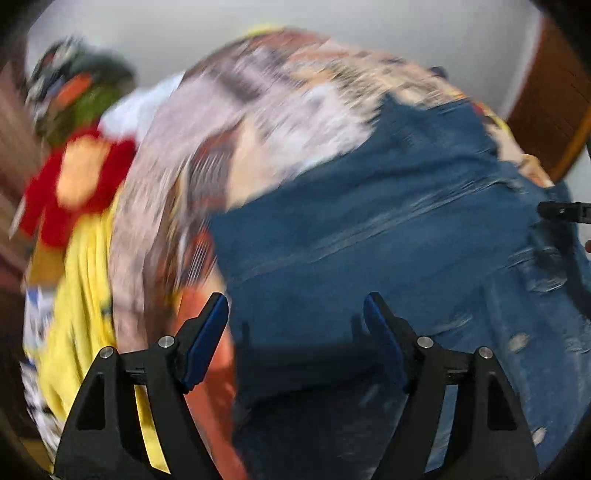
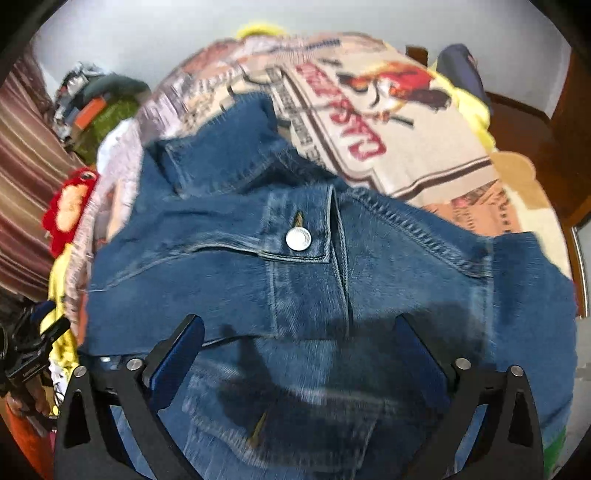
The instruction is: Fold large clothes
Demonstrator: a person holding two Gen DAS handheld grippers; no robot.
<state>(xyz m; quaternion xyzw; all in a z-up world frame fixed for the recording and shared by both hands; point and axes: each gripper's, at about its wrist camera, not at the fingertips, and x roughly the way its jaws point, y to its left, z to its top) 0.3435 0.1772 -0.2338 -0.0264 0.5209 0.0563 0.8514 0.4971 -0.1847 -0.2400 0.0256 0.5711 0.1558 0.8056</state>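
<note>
Both claws are seen spread wide, nothing pinched. The denim jacket (image 2: 295,266) is spread directly ahead of the right claw (image 2: 299,350), its metal button (image 2: 298,239) just beyond; it lies ahead and right of the left claw (image 1: 295,325), over a printed blanket (image 2: 388,122).

I am working in a home, most likely a bedroom. A printed blanket (image 2: 369,122) covers what looks like a bed, with a denim jacket (image 2: 295,266) spread over it. Loose clothes are heaped at the far left (image 2: 99,107) against a plain white wall (image 2: 147,33). Striped curtains (image 2: 26,166) hang left; a wooden door (image 2: 569,122) stands right.
</note>
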